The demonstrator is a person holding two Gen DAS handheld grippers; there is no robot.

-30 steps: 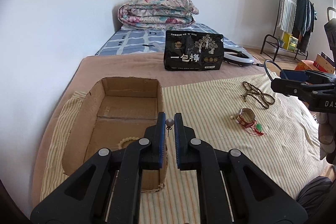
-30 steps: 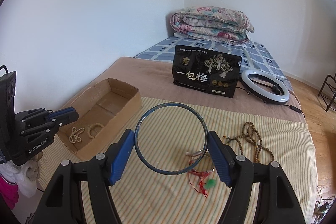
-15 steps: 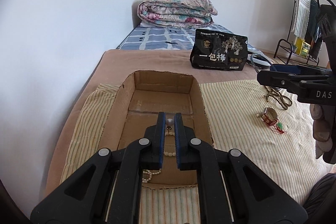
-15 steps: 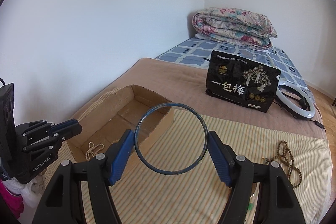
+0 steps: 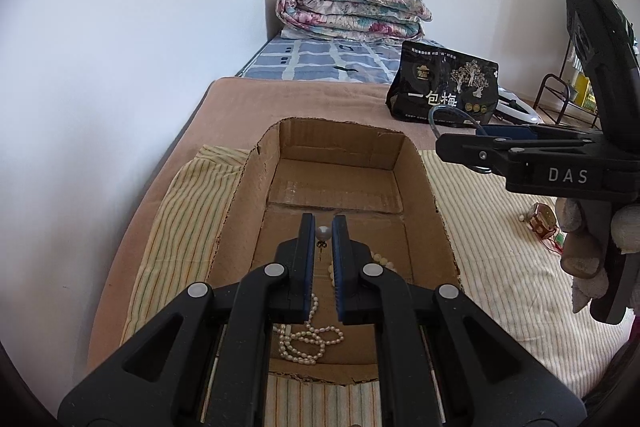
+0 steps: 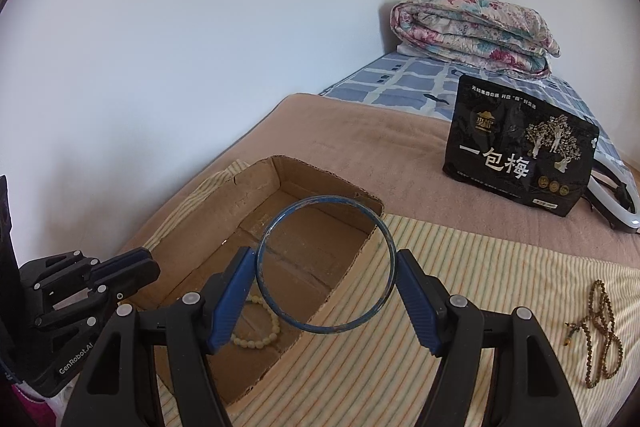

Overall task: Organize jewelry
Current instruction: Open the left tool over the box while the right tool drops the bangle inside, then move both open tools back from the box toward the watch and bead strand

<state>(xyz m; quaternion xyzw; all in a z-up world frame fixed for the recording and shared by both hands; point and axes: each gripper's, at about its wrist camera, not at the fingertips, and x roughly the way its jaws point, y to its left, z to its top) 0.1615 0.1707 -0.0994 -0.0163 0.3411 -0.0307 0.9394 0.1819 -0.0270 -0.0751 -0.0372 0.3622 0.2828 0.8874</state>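
Left wrist view: the left hand-held gripper (image 5: 323, 227) is clenched on a pearl stud earring (image 5: 322, 234), the pearl pinched between the pads and the pin hanging below. It hovers over the open cardboard box (image 5: 424, 167), presumably so the earring can drop straight in. On the box floor lie a pearl necklace (image 5: 308, 339), coiled at the near end, and a pale bead bracelet (image 5: 378, 261) partly hidden behind the fingers. The right hand-held gripper (image 5: 464, 147) reaches in from the right, level with the box's far corner. Out on the striped cloth (image 5: 500, 267) sits a small red-corded trinket (image 5: 542, 223) (too small to identify).

Right wrist view: the right hand-held gripper (image 6: 326, 267) is grasping a blue bangle (image 6: 326, 265), held across its width, jaws spread wide to span the ring. The bangle hangs above the box's (image 6: 256, 187) near right wall; I judge it is heading in. The bead bracelet (image 6: 260, 327) shows inside. A brown bead strand (image 6: 602, 331) waits on the cloth, well apart from the box.

Surface and room: everything rests on a bed under a tan blanket (image 6: 380, 131), pushed into a white-walled corner. A folded floral quilt (image 6: 472, 31), a black snack bag (image 6: 520, 147) and a ring light (image 6: 616, 203) lie further back.
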